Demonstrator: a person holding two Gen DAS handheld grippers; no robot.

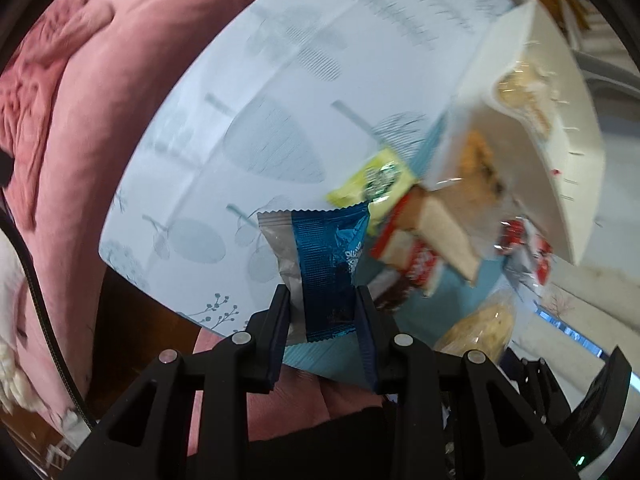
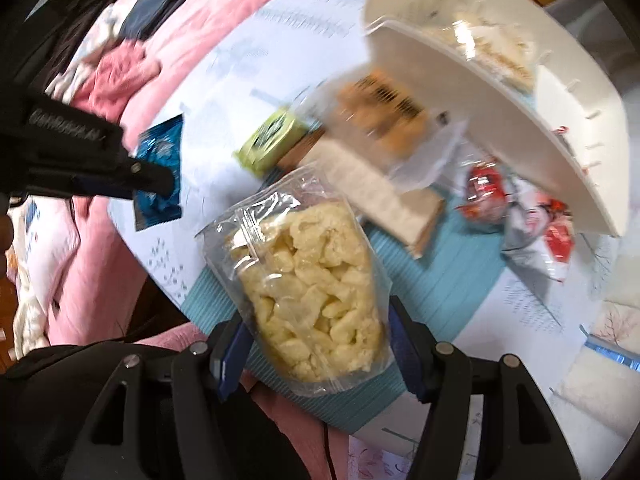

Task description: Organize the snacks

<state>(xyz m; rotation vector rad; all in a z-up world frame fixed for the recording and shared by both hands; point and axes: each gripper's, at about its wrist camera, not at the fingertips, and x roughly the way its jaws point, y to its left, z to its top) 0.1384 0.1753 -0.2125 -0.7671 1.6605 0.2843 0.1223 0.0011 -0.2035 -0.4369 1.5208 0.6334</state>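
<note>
My left gripper (image 1: 322, 304) is shut on a blue foil snack packet (image 1: 328, 264) and holds it above the table's near edge; the packet also shows in the right wrist view (image 2: 158, 176). My right gripper (image 2: 320, 328) grips a clear bag of pale yellow puffs (image 2: 316, 284), also seen in the left wrist view (image 1: 480, 328). On the table lie a green packet (image 1: 374, 178) (image 2: 272, 140), a cream box (image 2: 384, 200), a clear cookie pack (image 2: 388, 120) and red-white packets (image 2: 532, 220) (image 1: 524, 248). A white bin (image 2: 500, 92) (image 1: 560, 120) holds snacks.
The table has a pale leaf-print cloth (image 1: 260, 100) and a teal mat (image 2: 440, 288). A pink blanket (image 1: 100, 80) with clothes on it (image 2: 116, 68) lies to the left, beyond the table edge.
</note>
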